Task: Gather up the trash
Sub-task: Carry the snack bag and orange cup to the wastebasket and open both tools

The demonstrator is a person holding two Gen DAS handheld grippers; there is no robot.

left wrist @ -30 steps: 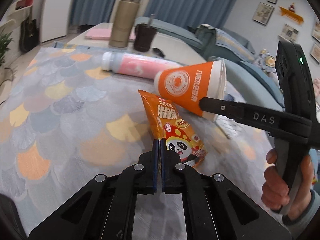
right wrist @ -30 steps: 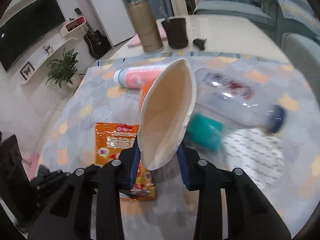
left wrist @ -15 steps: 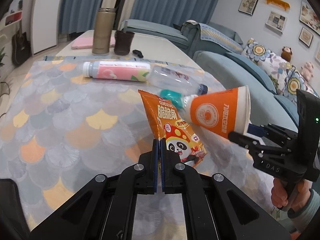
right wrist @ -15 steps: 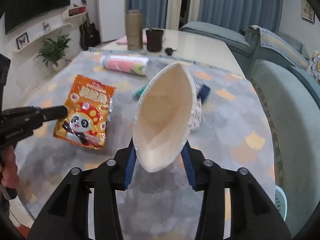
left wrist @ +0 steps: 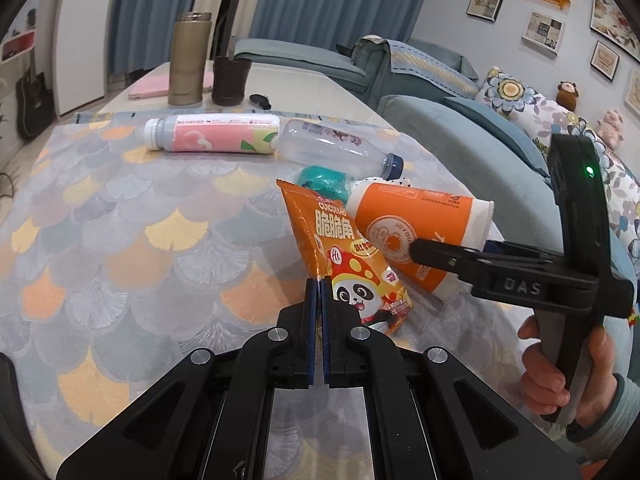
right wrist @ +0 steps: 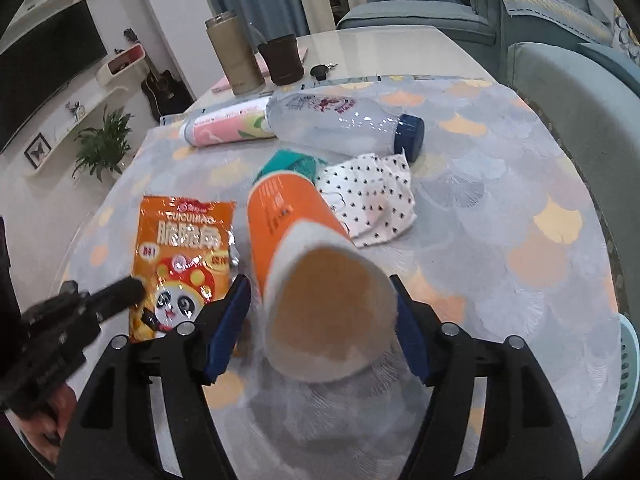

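Observation:
My left gripper (left wrist: 319,284) is shut on the lower edge of an orange snack bag (left wrist: 340,256) with a panda print; the bag also shows in the right wrist view (right wrist: 180,256). My right gripper (right wrist: 320,316) has its jaws wide apart around an orange paper cup (right wrist: 304,264), whose mouth is round and no longer squeezed. The cup (left wrist: 416,232) lies tilted next to the bag, with the right gripper (left wrist: 448,256) at its rim. A pink bottle (left wrist: 212,134), a clear bottle (left wrist: 332,148), a teal item (left wrist: 322,180) and a dotted wrapper (right wrist: 372,200) lie on the cloth.
A tan flask (left wrist: 186,62) and a dark cup (left wrist: 230,80) stand at the table's far end beside a pink book (left wrist: 150,88). A blue sofa (left wrist: 460,132) runs along the right edge. A light basket rim (right wrist: 628,376) shows at the lower right.
My right gripper has opened: the cup's mouth went from squeezed flat to round. The cup has tipped down towards the table near the snack bag. My left gripper stays shut on the bag.

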